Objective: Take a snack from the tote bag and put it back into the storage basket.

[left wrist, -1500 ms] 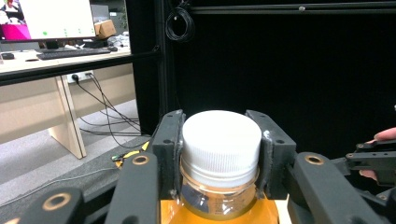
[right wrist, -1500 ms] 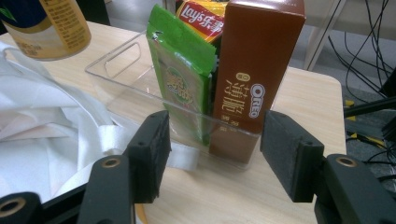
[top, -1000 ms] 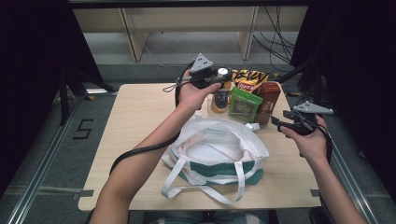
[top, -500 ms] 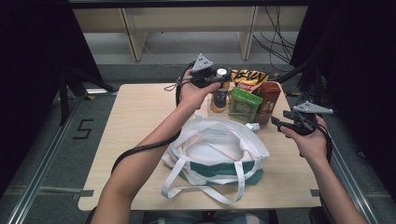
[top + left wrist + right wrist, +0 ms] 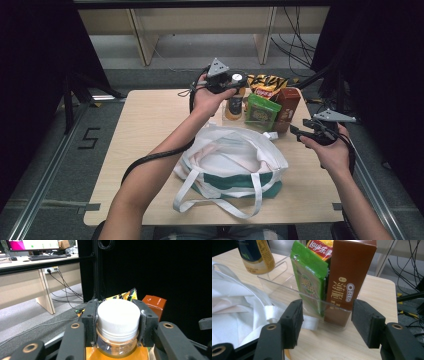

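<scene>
While my left gripper holds the bottle: its two black pads press on either side of the white cap, about half open around it.
Left gripper: clamped on the cap of the bottle, high on the neck, well above the orange label.
Bottle position: at the far side of the table, at the left end of the clear tray, upright or close to it; I cannot tell whether its base touches the tray floor.
Risk at the cap: the ribbed cap is smooth plastic and the body hangs below my pads, so a quick swing could make it slip or twist out.
Risk at the tray: the green snack packet and the brown biscuit box stand just beside the bottle; a sideways drag could knock them over or shift the light tray.
Right gripper: jaws wide apart, holding nothing, facing the tray's near corner.
Risk on the right: nudging forward would push the tray.
Tote bag: white, mouth open, near me; its loose handles could snag the bottle.
</scene>
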The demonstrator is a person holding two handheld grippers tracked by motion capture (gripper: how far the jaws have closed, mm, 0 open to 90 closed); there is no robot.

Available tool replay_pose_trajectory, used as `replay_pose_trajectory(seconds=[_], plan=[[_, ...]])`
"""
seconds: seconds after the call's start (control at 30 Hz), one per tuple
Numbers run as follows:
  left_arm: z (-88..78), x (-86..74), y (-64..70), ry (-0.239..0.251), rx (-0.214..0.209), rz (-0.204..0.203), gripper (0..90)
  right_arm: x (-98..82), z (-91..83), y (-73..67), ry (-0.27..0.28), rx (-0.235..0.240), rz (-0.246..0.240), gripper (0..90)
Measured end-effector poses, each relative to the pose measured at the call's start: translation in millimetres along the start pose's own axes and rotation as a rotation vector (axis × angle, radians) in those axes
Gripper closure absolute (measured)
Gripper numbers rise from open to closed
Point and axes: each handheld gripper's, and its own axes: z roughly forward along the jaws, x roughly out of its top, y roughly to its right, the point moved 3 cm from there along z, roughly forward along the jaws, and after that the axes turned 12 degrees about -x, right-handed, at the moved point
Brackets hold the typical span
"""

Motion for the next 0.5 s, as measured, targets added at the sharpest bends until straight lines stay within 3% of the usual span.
replay_pose_trajectory(seconds=[0.03, 0.07, 0.1, 0.17, 0.33, 0.37, 0.5], plan=[[-1.7, 1.8, -8.4, -0.035, 0.005, 0.11, 58.6, 0.0, 0.0, 0.0, 0.0, 0.001, 0.0, 43.3], [0.7, 1.0, -7.9, -0.02, -0.015, 0.095, 58.6, 0.0, 0.0, -0.1, 0.0, 0.002, 0.0, 43.3], [1.2, -0.3, -6.3, -0.02, -0.008, 0.064, 58.6, -0.3, -0.3, -0.9, -0.005, 0.001, 0.008, 43.3], [2.7, -1.3, -7.2, -0.022, -0.006, 0.06, 58.6, 0.0, 0.2, 0.0, 0.002, 0.002, -0.004, 43.3], [4.8, -3.7, -11.1, -0.03, 0.001, 0.071, 58.6, -0.5, -0.3, -0.3, -0.004, 0.001, 0.007, 43.3], [4.0, -3.4, -13.6, -0.037, 0.016, 0.099, 58.6, -0.6, -0.3, -0.2, -0.008, 0.008, 0.006, 43.3], [3.3, -4.2, -19.4, -0.052, 0.052, 0.136, 58.6, -1.0, 0.1, -0.5, -0.009, 0.004, 0.008, 43.3]])
